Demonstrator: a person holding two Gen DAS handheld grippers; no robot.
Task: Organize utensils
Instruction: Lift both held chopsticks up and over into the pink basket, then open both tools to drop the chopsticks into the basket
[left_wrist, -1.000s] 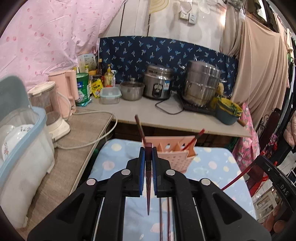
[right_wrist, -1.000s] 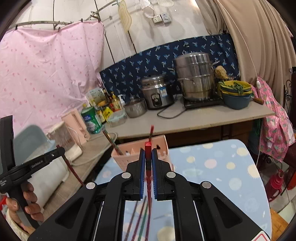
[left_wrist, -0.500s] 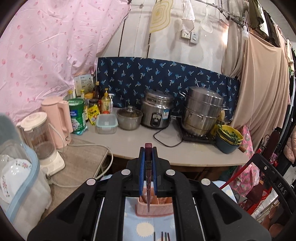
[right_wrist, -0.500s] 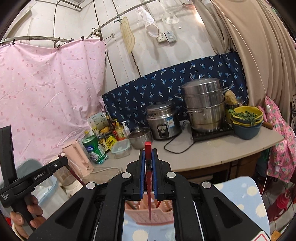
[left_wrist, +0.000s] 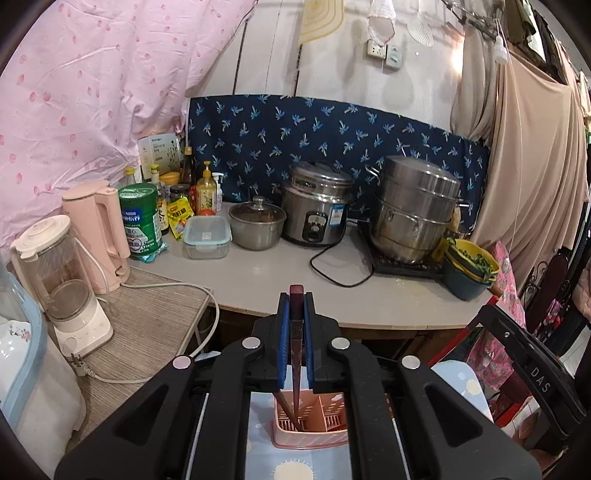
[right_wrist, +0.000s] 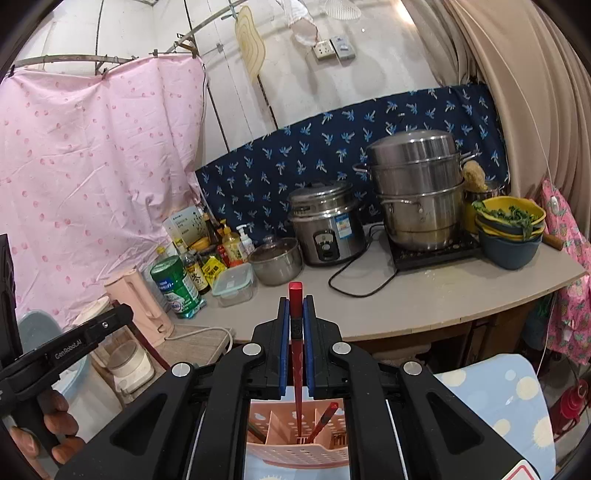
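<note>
Left tongs are clamping a dark maroon chopstick between the blue pads, fully closed on it. The stick is hanging upright, blunt end sticking out above the fingertips, tip reaching down into the left compartment of the pink utensil holder. A second dark stick is leaning in that same compartment, just beside the held one; whether the two are touching is not clear.

Right tongs are clamping a red chopstick the same way, closed tight on it, stick upright. Its tip is sitting inside the middle compartment of the pink holder in the right wrist view. Another red chopstick is leaning in that compartment, tilted to the right, near the held one at the bottom.

The holder is standing on a light blue surface with pale dots, directly below both tongs.

The person's left hand is gripping the black handle of the left tool at the lower left of the right wrist view.

Behind: grey counter carrying a rice cooker, stacked steel steamer pot, small lidded pot, clear lidded container, green tin, pink kettle. A blender is sitting on the wood-grain surface to the left.
</note>
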